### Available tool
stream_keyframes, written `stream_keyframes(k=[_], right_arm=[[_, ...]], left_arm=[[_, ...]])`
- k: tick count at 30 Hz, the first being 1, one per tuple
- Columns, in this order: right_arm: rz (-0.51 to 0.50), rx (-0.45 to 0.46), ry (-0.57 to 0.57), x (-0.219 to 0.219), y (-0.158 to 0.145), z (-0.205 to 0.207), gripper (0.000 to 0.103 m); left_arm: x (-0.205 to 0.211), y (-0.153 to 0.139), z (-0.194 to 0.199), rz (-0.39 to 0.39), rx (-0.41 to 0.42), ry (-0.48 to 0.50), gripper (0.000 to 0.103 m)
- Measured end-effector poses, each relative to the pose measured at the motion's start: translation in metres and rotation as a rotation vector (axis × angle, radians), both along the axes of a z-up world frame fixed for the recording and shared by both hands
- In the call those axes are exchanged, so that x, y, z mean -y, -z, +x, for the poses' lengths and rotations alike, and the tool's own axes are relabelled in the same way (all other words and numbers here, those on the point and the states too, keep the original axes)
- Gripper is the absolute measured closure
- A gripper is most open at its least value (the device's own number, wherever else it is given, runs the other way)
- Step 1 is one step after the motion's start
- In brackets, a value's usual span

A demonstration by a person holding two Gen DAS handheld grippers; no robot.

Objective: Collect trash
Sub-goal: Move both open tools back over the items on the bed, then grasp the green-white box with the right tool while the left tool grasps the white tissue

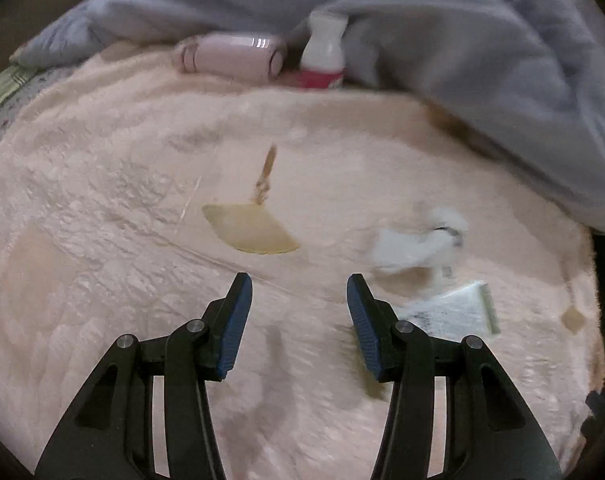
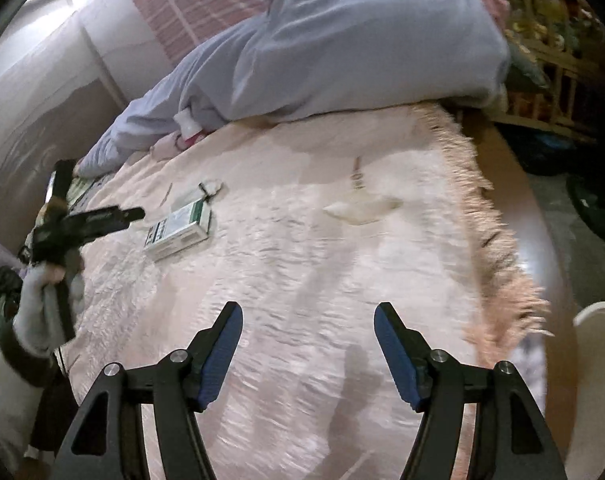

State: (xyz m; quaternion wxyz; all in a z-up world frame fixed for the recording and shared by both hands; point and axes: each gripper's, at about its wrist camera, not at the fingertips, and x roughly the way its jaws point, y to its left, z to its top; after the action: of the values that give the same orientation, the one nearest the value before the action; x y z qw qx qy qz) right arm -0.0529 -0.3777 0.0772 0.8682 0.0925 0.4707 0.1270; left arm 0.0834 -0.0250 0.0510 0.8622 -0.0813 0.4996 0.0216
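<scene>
Nearest in each wrist view, both tools hang over a plush pink blanket (image 1: pixel 102 208) with nothing between their blue ribbed pads. The left gripper (image 1: pixel 299 292) stands released above bare pile, and the right gripper (image 2: pixel 308 320) is likewise spread and empty.

Just beyond the left gripper's right finger lies a small white-and-green carton (image 1: pixel 454 312), flat on the blanket; the right wrist view shows the same carton (image 2: pixel 180 228) toward the blanket's left side, close to the hand holding the other tool. It looks like thin card: light, stiff along its edges, likely to crush if pinched hard across its broad faces. Closing on its narrow sides should hold it best.

Next out is a crumpled white tissue (image 1: pixel 418 240), soft and nearly weightless; any raised fold would do, though it may drag on the fleece. Toward the middle lies a flat yellowish wedge of paper (image 1: pixel 250 228) with a thin brown strip (image 1: pixel 267 172) beyond it. Being flat on deep pile, it will probably need a finger slid under one edge.

Farther, by the far edge, a pale pink cylinder (image 1: pixel 230 56) lies on its side beside a white bottle with a red band (image 1: pixel 322 56), half tucked under a rumpled grey-blue duvet (image 1: pixel 442 40). Whether these are trash cannot be told. The blanket's right edge ends in a shaggy fringe (image 2: pixel 498 240).
</scene>
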Motion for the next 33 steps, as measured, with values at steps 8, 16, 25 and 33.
stream_keyframes(k=[8,16,25,33], right_arm=[[-0.013,-0.035,-0.009,-0.022,0.013,0.025,0.037],[0.068,-0.077,0.028,-0.054,0.016,0.063,0.027],[-0.027,-0.158,0.004,-0.116,0.046,0.114,0.026],[-0.133,-0.089,-0.12,-0.111,0.042,0.091,0.038]], left_arm=[[0.063,0.02,-0.037,-0.172,-0.064,0.265,0.056],[0.081,0.004,-0.071,-0.245,-0.06,0.413,0.056],[0.022,-0.019,-0.048,-0.162,0.056,0.242,0.051],[0.051,-0.007,0.022,-0.144,0.086,0.246,0.043]])
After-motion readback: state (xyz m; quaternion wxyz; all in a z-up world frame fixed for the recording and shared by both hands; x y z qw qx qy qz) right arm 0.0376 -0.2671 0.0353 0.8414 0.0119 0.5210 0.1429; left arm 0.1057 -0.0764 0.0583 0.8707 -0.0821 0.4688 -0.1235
